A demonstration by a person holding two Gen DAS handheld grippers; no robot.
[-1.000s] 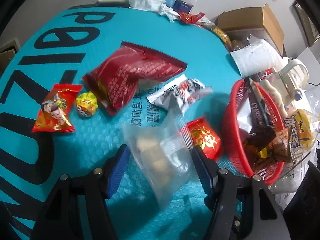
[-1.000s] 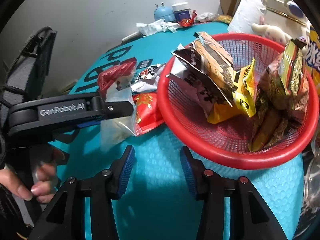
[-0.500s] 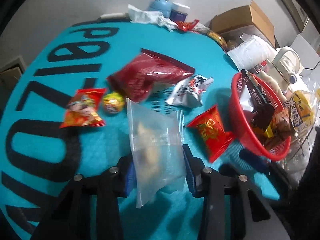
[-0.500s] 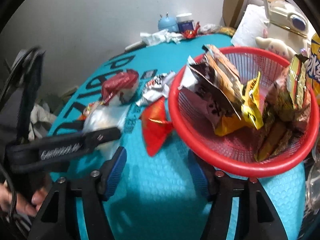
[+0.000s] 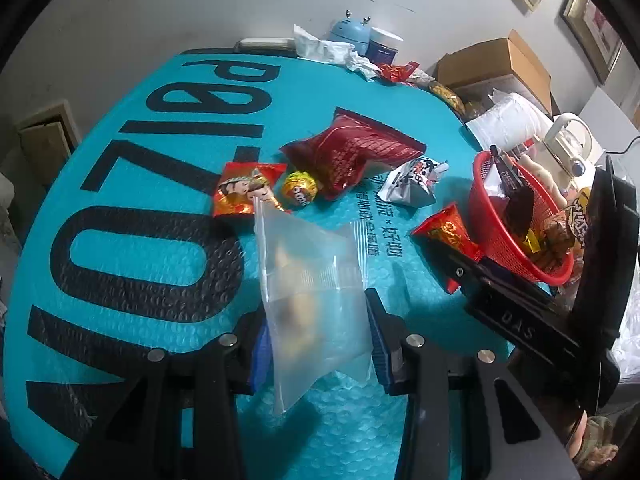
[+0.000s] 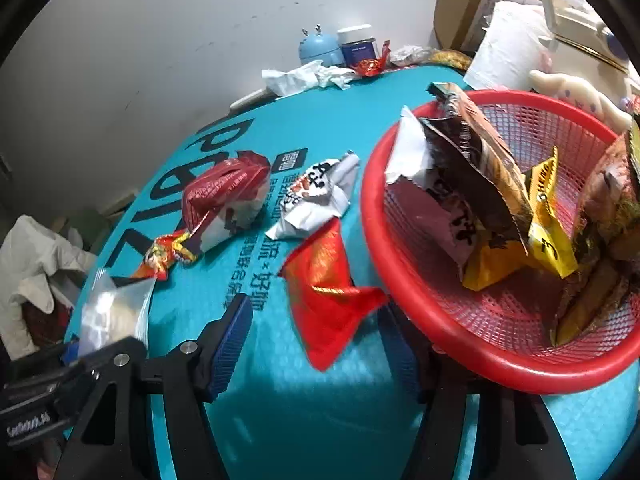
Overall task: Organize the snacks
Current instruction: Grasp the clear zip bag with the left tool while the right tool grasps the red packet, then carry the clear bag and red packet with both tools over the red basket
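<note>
My left gripper [image 5: 316, 332] is shut on a clear zip bag [image 5: 312, 288] of pale snacks and holds it above the teal mat; the bag also shows in the right wrist view [image 6: 110, 312]. My right gripper [image 6: 316, 344] is open around a small red-orange packet [image 6: 328, 292] that lies beside the red mesh basket [image 6: 472, 344]. The basket [image 5: 486, 216] holds several snack packets. A dark red bag [image 5: 352, 152], a white packet [image 5: 412, 182], a yellow ball [image 5: 300, 192] and a red cartoon packet [image 5: 244, 192] lie on the mat.
A blue gadget [image 5: 348, 34], a jar and crumpled tissue [image 5: 328, 50] sit at the mat's far edge. A cardboard box [image 5: 492, 64], white bag and kettle [image 5: 568, 140] crowd the right side behind the basket. The mat's left part bears large black letters.
My left gripper closed on the clear bag and lifted it back. My right gripper opened wider and moved forward around the red-orange packet.
</note>
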